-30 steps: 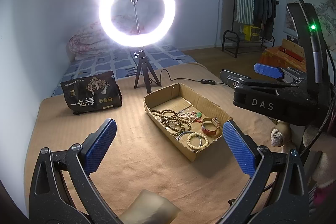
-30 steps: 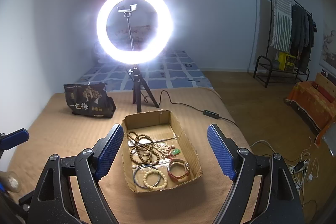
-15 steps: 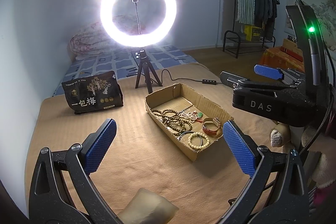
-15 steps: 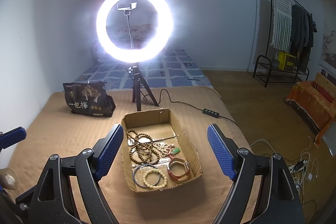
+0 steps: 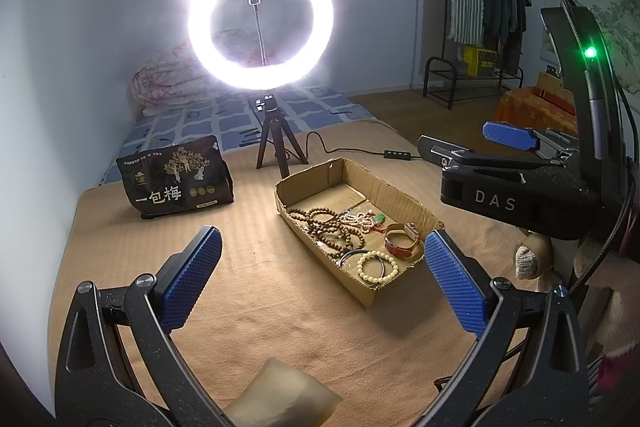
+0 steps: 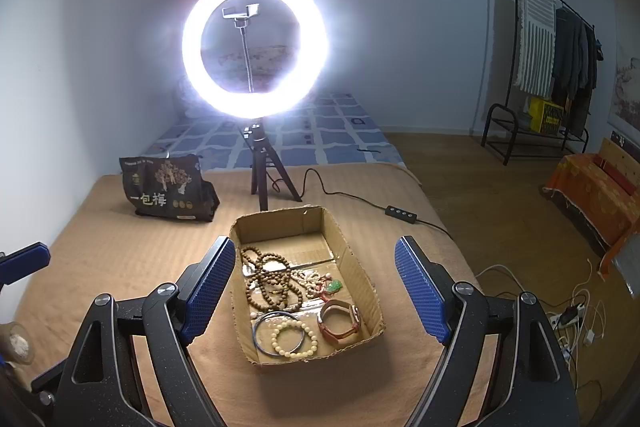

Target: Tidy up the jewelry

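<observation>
- Presently, my left gripper [image 5: 322,279] hangs low in its frame over the tan blanket [image 5: 160,259], fingers wide apart and empty.
- My right gripper [image 6: 314,287] likewise stands spread with nothing between its fingers, framing the cardboard tray [image 6: 360,283] at lower centre, presumably so the contents stay in sight.
- Jewelry all lies inside the tray: brown bead strands [image 6: 270,281] tangled mid-tray, a green pendant [image 6: 334,286] beside them, and a cream bead bracelet [image 6: 294,339], a metal bangle [image 6: 260,325] and a leather-strap watch [image 6: 340,319] at the near end.
- Such a layout fits either a gathered collection or a heap awaiting sorting.
- Behind, a ring light [image 6: 254,45] presumably lights the tray; a black snack bag [image 6: 168,193] sits at middle left.
</observation>
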Demonstrator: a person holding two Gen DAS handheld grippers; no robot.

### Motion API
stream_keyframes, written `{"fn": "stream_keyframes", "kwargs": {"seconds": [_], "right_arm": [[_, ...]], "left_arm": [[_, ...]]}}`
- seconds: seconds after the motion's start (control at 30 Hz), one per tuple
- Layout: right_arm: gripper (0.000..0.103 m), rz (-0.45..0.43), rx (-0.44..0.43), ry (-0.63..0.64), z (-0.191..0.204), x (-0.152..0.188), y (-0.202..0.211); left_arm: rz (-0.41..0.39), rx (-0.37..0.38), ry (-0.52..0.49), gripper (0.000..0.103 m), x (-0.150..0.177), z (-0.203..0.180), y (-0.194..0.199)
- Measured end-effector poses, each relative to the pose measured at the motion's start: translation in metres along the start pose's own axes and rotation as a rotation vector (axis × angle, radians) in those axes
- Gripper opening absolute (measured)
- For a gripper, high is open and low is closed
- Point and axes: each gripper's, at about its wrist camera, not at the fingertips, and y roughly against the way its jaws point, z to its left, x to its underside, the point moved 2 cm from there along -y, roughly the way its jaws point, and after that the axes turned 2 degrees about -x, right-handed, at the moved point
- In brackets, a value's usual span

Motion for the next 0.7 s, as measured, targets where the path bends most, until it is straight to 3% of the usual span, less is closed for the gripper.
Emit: {"fn": "stream_keyframes", "kwargs": {"seconds": [0.7], "right_arm": [[0.082, 0.004, 0.001, 0.001, -0.0012, 0.0017, 0.0007]], "left_arm": [[0.000, -0.003, -0.002, 0.103, 0.0001, -0.0004, 0.0001]]}}
